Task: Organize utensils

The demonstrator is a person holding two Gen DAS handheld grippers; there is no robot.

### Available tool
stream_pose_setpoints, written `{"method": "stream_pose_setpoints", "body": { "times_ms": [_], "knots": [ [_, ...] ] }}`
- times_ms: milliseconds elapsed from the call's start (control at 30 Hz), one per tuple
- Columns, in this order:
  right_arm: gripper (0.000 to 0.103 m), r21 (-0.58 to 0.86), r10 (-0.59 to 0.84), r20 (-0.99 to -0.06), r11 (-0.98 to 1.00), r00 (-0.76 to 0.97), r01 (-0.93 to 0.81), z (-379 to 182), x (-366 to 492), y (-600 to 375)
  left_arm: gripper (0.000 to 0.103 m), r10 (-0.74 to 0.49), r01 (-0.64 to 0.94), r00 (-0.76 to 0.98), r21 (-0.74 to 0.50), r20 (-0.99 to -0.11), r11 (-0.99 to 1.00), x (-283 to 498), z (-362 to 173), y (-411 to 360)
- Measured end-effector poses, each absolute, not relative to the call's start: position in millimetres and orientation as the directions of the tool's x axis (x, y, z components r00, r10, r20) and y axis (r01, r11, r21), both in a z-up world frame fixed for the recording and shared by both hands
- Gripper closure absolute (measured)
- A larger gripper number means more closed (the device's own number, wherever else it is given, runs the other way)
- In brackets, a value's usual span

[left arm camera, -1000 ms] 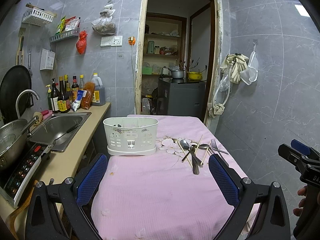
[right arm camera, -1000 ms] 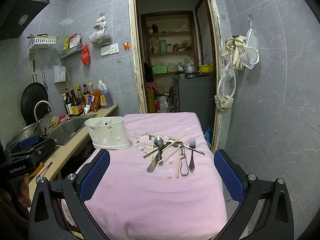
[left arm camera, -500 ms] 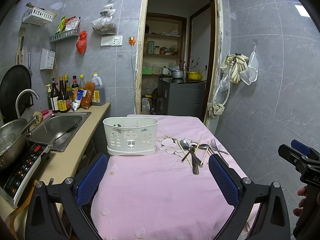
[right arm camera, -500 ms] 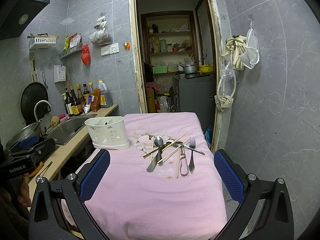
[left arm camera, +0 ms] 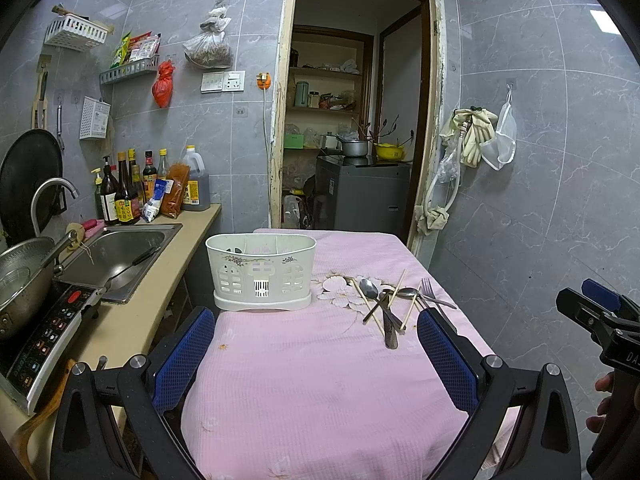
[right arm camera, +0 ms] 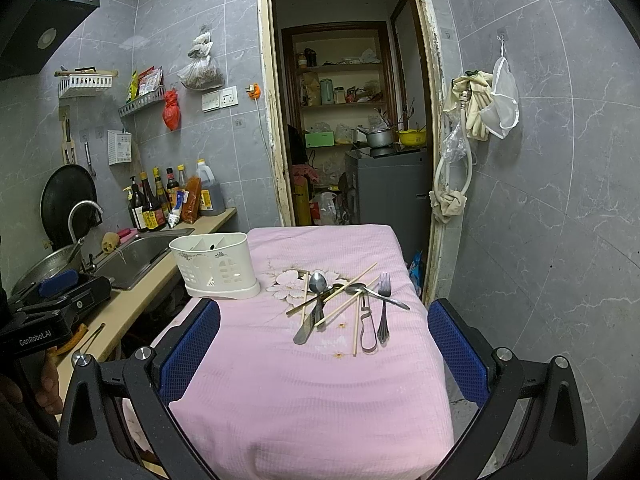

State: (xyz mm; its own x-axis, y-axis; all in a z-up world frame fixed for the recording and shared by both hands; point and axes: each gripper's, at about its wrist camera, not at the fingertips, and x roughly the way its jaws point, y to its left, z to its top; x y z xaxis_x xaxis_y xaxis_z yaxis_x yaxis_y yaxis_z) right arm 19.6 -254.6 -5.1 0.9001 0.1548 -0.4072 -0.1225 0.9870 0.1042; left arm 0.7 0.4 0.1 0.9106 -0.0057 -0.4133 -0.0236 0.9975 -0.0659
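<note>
Placed toward the far left of the cloth-covered counter (right arm camera: 312,392): a utensil caddy (right arm camera: 216,268), upright. Right of the caddy, apart from it: a loose pile of utensils on the cloth. Nearest the caddy in that pile, a spoon (right arm camera: 318,286) crossed by chopsticks (right arm camera: 348,284). Further right of the caddy, a fork (right arm camera: 384,308), with a peeler (right arm camera: 366,328) just beside it. Left of the caddy, off the cloth: a sink (right arm camera: 136,256). Behind the caddy and left, past the sink: a row of bottles (right arm camera: 160,200) against the wall. Behind the caddy and right: a doorway (right arm camera: 344,120).
</note>
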Motion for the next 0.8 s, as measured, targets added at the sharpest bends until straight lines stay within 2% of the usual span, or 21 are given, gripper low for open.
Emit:
{"method": "stream_pose_setpoints", "body": {
  "times_ms": [800],
  "knots": [
    [0.001,0.102,0.155,-0.407,0.987,0.9,-0.124,-8.1,23.2,-253.1,0.001,-0.006,-0.024,0.91,-0.067,-0.414,0.997,0.8,0.1,0.5]
  ]
}}
